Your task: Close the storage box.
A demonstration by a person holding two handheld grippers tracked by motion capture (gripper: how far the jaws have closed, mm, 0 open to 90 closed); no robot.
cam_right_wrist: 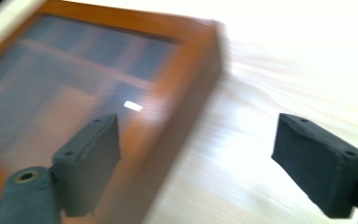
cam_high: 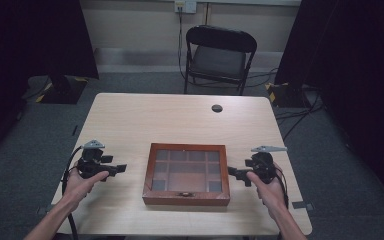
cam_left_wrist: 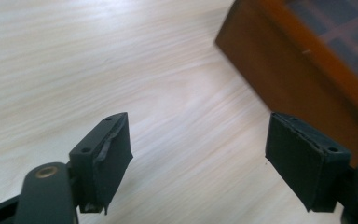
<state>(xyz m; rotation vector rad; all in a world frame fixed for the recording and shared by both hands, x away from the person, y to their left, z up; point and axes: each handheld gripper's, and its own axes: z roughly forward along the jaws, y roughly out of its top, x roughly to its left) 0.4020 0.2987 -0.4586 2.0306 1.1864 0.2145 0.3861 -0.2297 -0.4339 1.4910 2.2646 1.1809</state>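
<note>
A brown wooden box (cam_high: 186,174) with a glass lid over several compartments lies shut in the middle of the table, a small clasp on its near side. My left gripper (cam_high: 121,168) hovers to the left of the box, pointing at it, open with nothing between its jaws. In the left gripper view the box's wooden wall (cam_left_wrist: 303,70) is ahead on the right, beyond the left gripper (cam_left_wrist: 219,154). My right gripper (cam_high: 232,172) is just off the box's right side, open and empty. In the blurred right gripper view the box's lid (cam_right_wrist: 74,79) lies behind the right gripper (cam_right_wrist: 200,158).
The light wooden table (cam_high: 145,120) has a round cable hole (cam_high: 217,108) near its far edge. A black folding chair (cam_high: 219,55) stands behind the table. Dark curtains hang at both sides, and cables run across the grey floor at the right.
</note>
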